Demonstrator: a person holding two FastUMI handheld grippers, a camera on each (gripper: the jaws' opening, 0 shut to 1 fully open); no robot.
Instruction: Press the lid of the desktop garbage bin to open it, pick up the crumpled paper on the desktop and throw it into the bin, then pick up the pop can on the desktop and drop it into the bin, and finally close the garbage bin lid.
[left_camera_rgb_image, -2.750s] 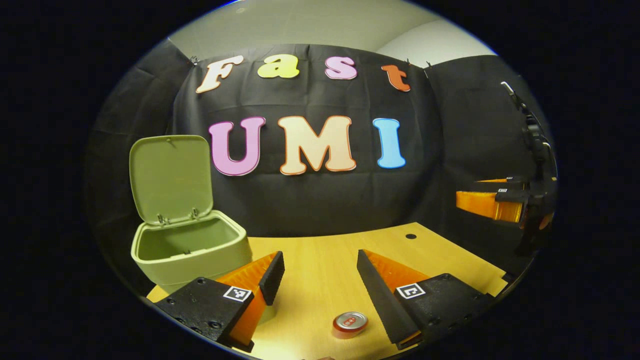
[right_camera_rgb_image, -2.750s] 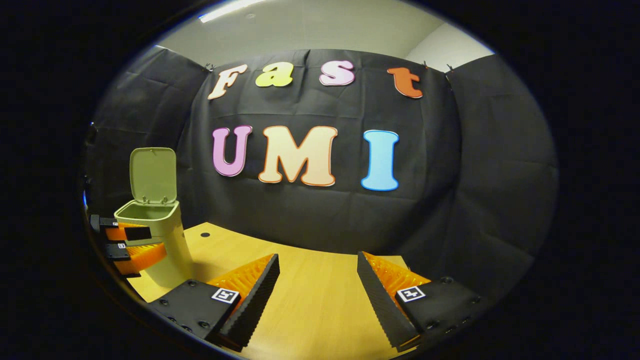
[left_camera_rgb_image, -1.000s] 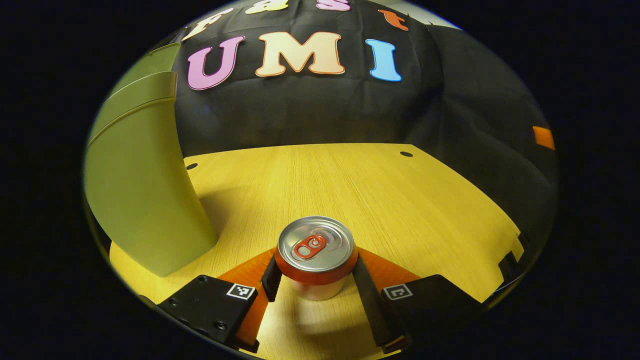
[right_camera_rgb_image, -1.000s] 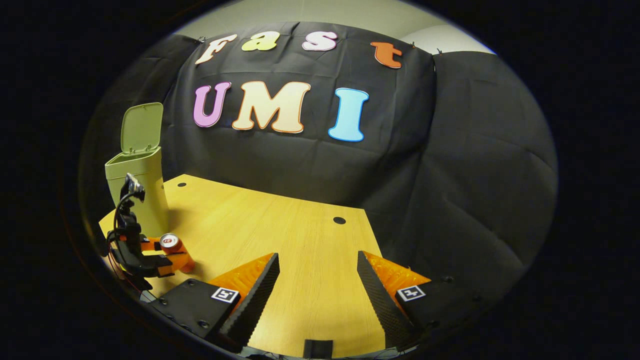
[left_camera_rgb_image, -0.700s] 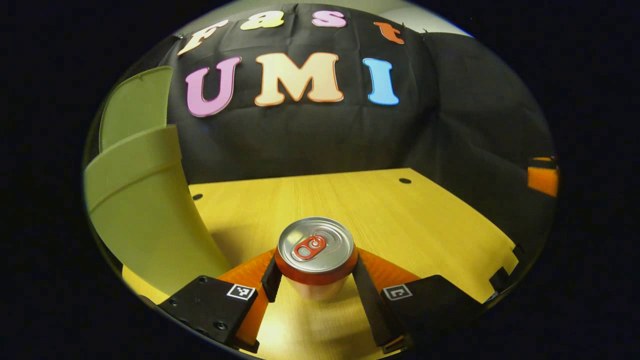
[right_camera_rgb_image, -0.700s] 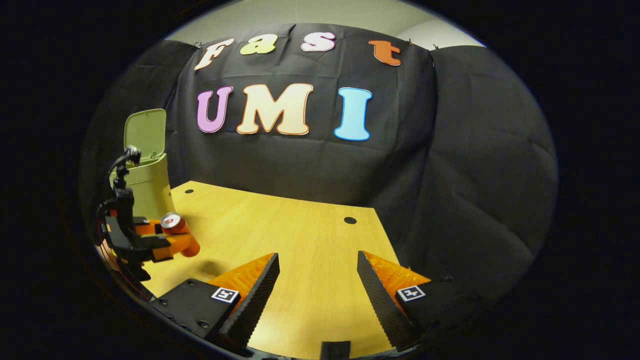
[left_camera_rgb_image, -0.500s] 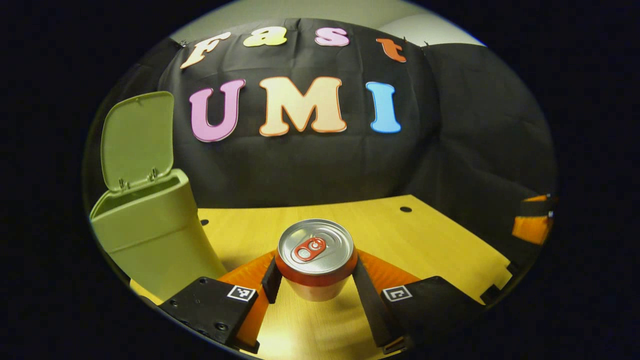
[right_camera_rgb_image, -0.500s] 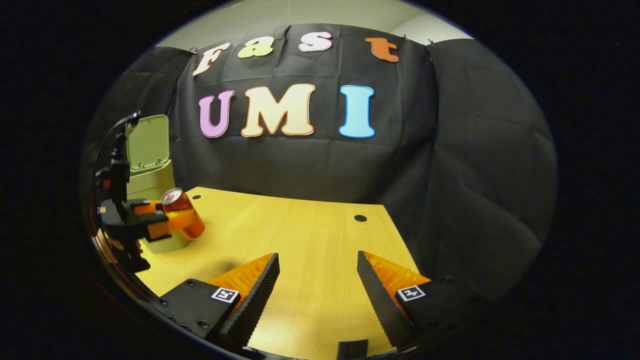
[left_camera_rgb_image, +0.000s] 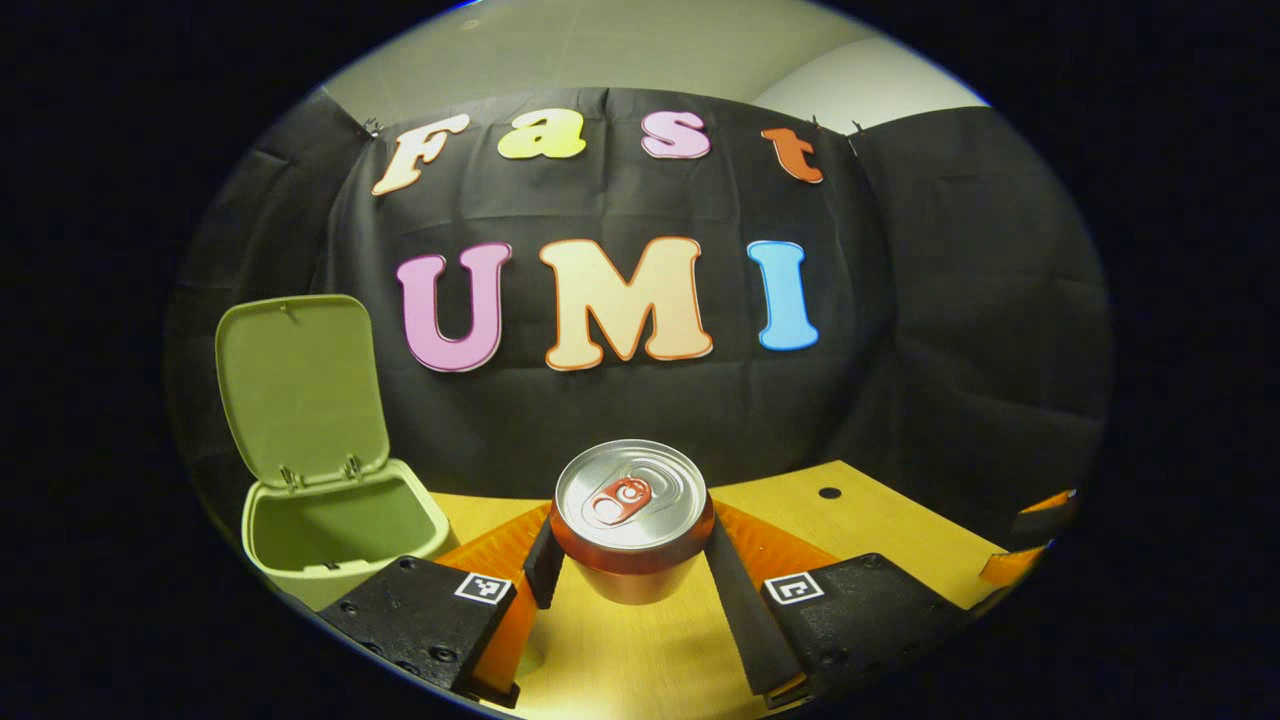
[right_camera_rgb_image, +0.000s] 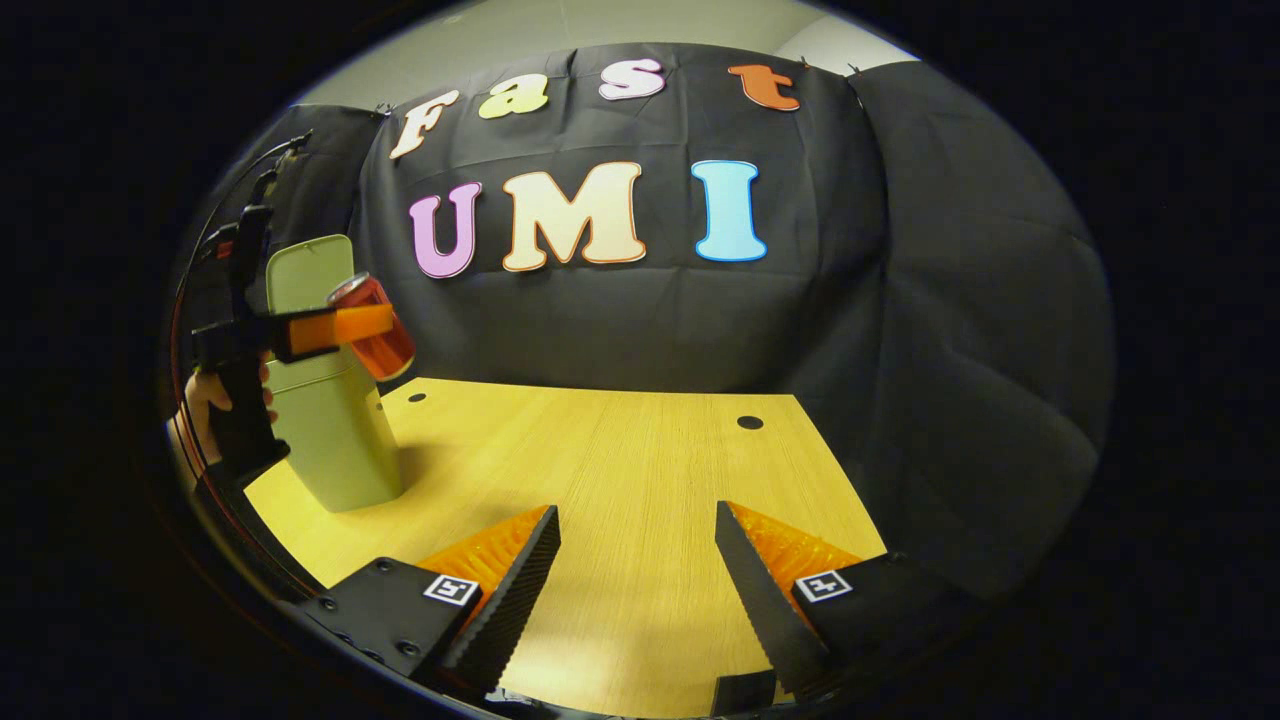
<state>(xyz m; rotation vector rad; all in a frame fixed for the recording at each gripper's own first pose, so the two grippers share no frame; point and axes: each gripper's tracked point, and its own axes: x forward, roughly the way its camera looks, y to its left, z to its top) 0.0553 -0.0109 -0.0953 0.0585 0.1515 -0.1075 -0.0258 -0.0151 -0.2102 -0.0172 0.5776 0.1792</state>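
Left gripper view, left tongs pinching pop can, right tongs spread, empty.

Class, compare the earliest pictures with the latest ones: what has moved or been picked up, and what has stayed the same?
The left gripper went down to the can that stood on the table, shut on it and lifted it up level with the top of the bin. The bin has not moved, its lid is still up, and the right gripper stays open and empty over the table.
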